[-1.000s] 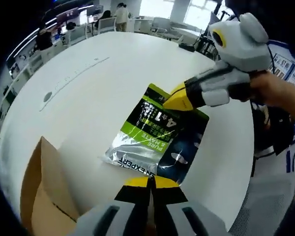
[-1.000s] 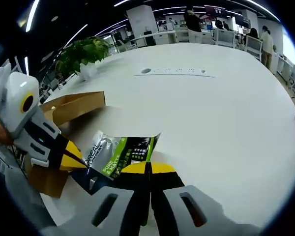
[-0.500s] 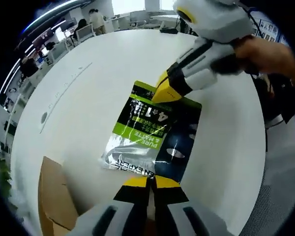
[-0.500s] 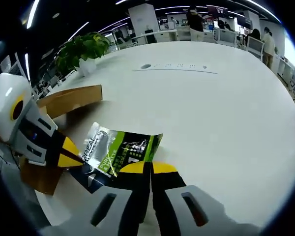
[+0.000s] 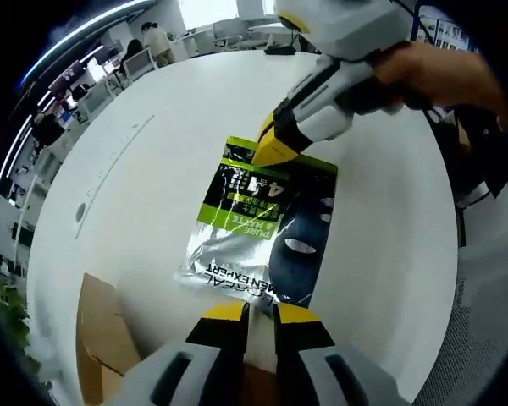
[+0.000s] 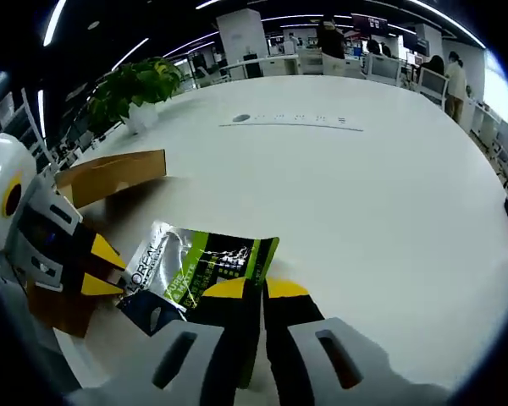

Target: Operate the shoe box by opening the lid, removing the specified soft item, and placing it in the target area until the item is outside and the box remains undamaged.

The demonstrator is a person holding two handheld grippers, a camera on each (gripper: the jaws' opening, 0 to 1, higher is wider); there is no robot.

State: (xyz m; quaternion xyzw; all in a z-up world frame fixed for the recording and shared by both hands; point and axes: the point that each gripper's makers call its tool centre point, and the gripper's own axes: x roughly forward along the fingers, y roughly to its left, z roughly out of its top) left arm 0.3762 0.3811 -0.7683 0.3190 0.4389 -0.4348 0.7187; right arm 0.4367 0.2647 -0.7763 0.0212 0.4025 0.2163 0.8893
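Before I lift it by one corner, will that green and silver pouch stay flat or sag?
The pouch will probably sag: it lies flat and thin on the table, wrinkled like film. Its glossy, light-catching surface may slip in a claw. It looks light for its size.

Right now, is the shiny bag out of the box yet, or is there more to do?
Mostly done. The pouch lies flat on the white table, outside the cardboard box, which stands open beside it. The left gripper has its jaws parted at one end; the right gripper is at the other end, grip unclear. What's left is probably just letting go and backing away.
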